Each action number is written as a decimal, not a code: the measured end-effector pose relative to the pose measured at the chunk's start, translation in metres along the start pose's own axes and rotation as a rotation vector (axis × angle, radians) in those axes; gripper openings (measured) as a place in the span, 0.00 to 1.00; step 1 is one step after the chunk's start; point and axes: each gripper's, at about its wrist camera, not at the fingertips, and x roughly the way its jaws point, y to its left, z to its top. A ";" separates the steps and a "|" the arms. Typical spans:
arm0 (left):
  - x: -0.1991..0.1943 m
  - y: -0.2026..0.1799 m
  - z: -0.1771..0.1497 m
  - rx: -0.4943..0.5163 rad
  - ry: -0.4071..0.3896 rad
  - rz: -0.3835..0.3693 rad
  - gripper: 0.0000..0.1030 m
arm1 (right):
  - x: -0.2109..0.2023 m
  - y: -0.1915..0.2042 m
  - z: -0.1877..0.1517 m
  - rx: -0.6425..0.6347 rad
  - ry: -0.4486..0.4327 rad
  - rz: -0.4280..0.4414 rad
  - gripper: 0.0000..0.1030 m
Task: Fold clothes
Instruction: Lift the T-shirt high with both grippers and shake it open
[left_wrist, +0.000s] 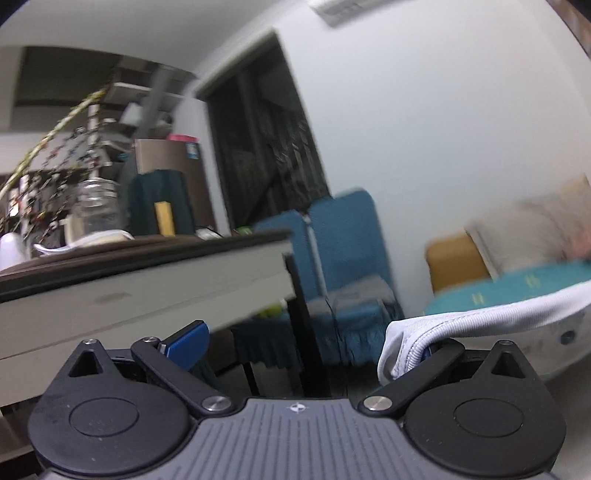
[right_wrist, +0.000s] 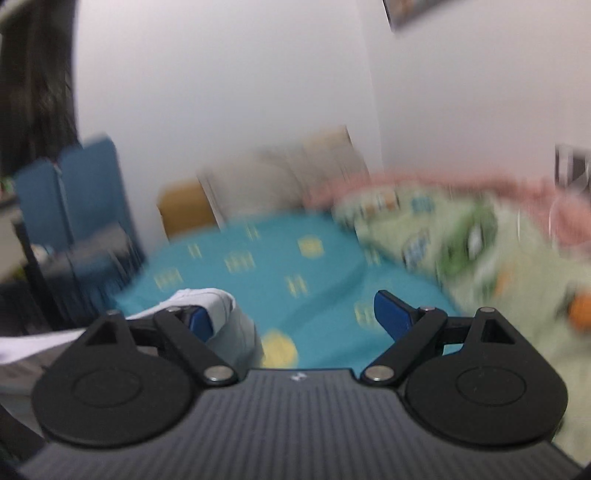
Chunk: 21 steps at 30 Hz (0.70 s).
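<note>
Above the teal bedsheet (right_wrist: 295, 258), your left gripper (left_wrist: 299, 338) and right gripper (right_wrist: 291, 317) stand spread, white garment (left_wrist: 480, 317) draped over one finger each; no fold is visible.

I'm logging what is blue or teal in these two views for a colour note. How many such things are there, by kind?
Teal bedsheet with yellow patterns: 1
Blue fabric-covered folding chair: 1
Dark teal cloth draped behind the table: 1
Blue gripper finger pads: 4, one hidden by the white garment
Total: 7
</note>
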 end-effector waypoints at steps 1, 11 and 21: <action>-0.003 0.012 0.015 -0.045 -0.015 0.000 1.00 | -0.012 0.005 0.016 -0.004 -0.043 0.013 0.87; -0.065 0.129 0.211 -0.249 -0.245 -0.009 1.00 | -0.143 0.023 0.190 0.054 -0.300 0.096 0.87; -0.173 0.242 0.358 -0.325 -0.295 -0.117 1.00 | -0.314 0.005 0.278 0.041 -0.487 0.134 0.88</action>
